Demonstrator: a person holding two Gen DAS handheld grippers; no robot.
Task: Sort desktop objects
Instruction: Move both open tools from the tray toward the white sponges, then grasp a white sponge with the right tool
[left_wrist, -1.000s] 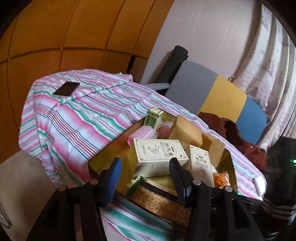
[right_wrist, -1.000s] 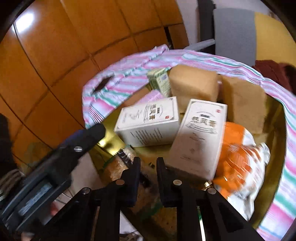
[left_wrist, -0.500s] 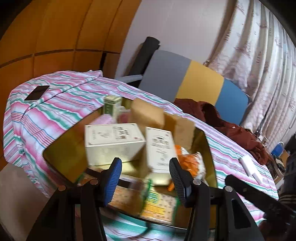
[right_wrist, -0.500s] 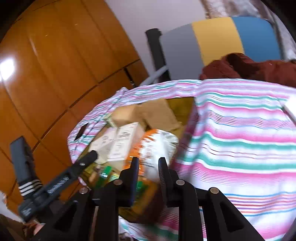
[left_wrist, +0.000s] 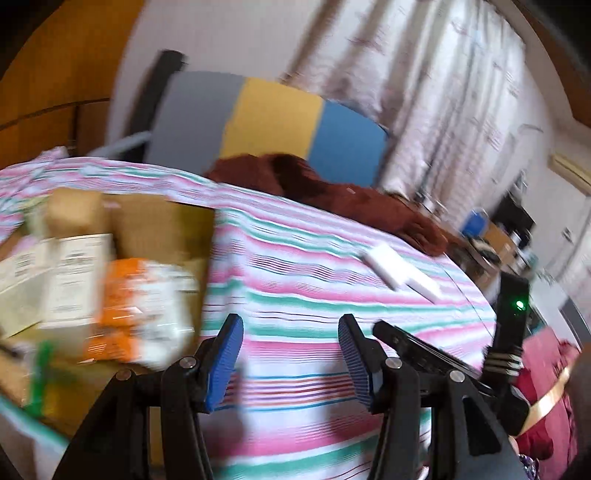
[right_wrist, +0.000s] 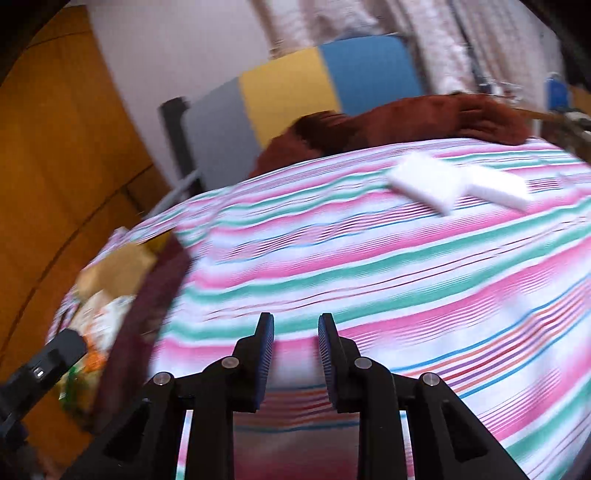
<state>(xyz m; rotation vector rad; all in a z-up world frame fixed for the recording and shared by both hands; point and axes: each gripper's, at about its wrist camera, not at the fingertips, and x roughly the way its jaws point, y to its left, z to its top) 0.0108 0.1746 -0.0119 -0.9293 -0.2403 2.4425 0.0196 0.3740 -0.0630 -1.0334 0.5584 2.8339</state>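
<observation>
At far left sits the shallow brown cardboard tray (left_wrist: 162, 218), packed w/ tan kraft-paper blocks (left_wrist: 72, 210), white printed cartons (left_wrist: 75, 273) and an orange-and-white plastic snack bag (left_wrist: 144, 295); all blurred, so labels can't be read. Next along, the left gripper (left_wrist: 290, 354) hangs over the pink, green and white striped tablecloth (left_wrist: 295, 280) beside the tray's right wall, blue-padded jaws spread wide, nothing between them. The right gripper (right_wrist: 295, 354) also hovers over bare cloth, jaws only a narrow gap apart, holding nothing. Further right, near the cloth's far edge, two flat white rectangular blocks (right_wrist: 458, 184) lie touching, one corner over the other; material unclear, maybe foam or soap. Behind them a rust-brown bundled garment (right_wrist: 406, 122) rests vs. a grey, yellow and blue panelled chair back (left_wrist: 273, 118). Judgement: both tools point toward the white blocks, prob. the loose items still outside the tray, though whether they belong in it can't be told. To do the pick well: slow down (heavy motion blur), widen the right jaws before descent, approach the upper block across its short side, grip it alone so the lower one doesn't drag, keep the left tool clear of the tray wall.
</observation>
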